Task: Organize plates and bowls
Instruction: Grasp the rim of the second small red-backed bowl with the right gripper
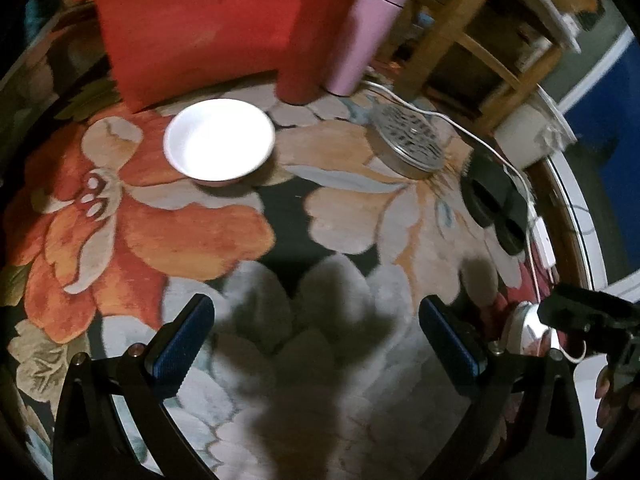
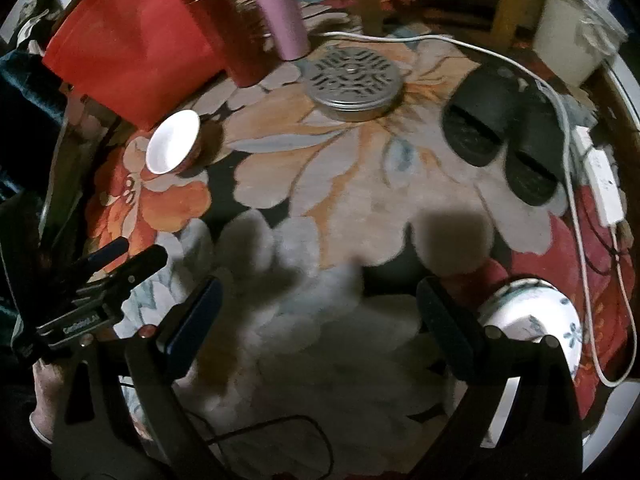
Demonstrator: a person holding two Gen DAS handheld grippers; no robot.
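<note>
The white bowl [image 1: 219, 140] stands upright on the floral rug [image 1: 360, 216], ahead and slightly left of the left gripper [image 1: 316, 328], well apart from its fingers. A second, blue-patterned bowl [image 2: 532, 320] sits just beside the right gripper [image 2: 320, 312], outside its right finger. Both grippers hover with jaws spread wide and hold nothing. Judgement: each bowl lies nearer its own side's gripper; being round, neither dictates a grasp axis, only a rim approach.
</note>
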